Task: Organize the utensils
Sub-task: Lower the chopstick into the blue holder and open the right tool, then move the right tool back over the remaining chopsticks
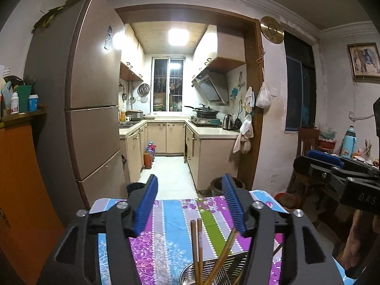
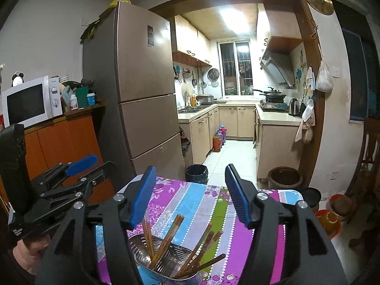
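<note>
Wooden chopsticks point(image 2: 166, 242) stand in a perforated metal holder point(image 2: 163, 261) on the striped floral tablecloth point(image 2: 190, 204). Above it, the right gripper point(image 2: 190, 199) and left gripper point(image 1: 190, 205) both hover spread, gripping nothing. Lettering on the right gripper's body reads "DAS", possibly cut off.

We saw brown wooden chopsticks point(image 2: 166, 239) standing tilted in a perforated steel holder point(image 2: 163, 258) at 6 o'clock on the striped floral tablecloth point(image 2: 197, 204).
</note>
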A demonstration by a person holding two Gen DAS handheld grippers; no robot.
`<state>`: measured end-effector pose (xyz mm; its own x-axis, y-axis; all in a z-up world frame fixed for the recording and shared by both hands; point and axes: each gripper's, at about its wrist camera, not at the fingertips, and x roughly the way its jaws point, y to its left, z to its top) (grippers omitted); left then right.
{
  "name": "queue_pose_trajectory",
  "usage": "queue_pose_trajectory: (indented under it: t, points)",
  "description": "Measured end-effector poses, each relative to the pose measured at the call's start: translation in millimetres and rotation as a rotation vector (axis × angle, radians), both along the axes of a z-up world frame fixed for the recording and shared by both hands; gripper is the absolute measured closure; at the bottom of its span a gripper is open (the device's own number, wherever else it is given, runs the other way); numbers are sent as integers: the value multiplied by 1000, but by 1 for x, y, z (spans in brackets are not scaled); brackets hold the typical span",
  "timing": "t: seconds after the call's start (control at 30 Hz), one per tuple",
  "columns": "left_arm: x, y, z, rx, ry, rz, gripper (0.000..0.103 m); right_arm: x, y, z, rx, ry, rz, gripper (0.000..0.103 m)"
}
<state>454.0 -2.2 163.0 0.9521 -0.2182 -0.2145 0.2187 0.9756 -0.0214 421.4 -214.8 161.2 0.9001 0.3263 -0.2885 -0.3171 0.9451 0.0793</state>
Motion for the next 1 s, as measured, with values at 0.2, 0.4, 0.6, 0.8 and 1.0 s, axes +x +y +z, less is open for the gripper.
queue_pose_trajectory:
  t: [0.2,0.4,0.6,0.8,1.0]
  points:
    - [-12,0,0,8,-22,9,37,-9,-3,2,6,-18,-8,37]
    - [-56,7,-9,19,-81,30,25,-51,-9,-1,23,-79,-10,24]
    - [-120,9,-17,44,-145,47,22,-112,-7,-13,3,-133,-8,22]
    - [-189,12,-25,53,-198,51,20,-182,-7,-30,0,-166,8,20]
    - [-254,22,-45,31,-203,42,19,-243,-13,-50,4,-172,4,19]
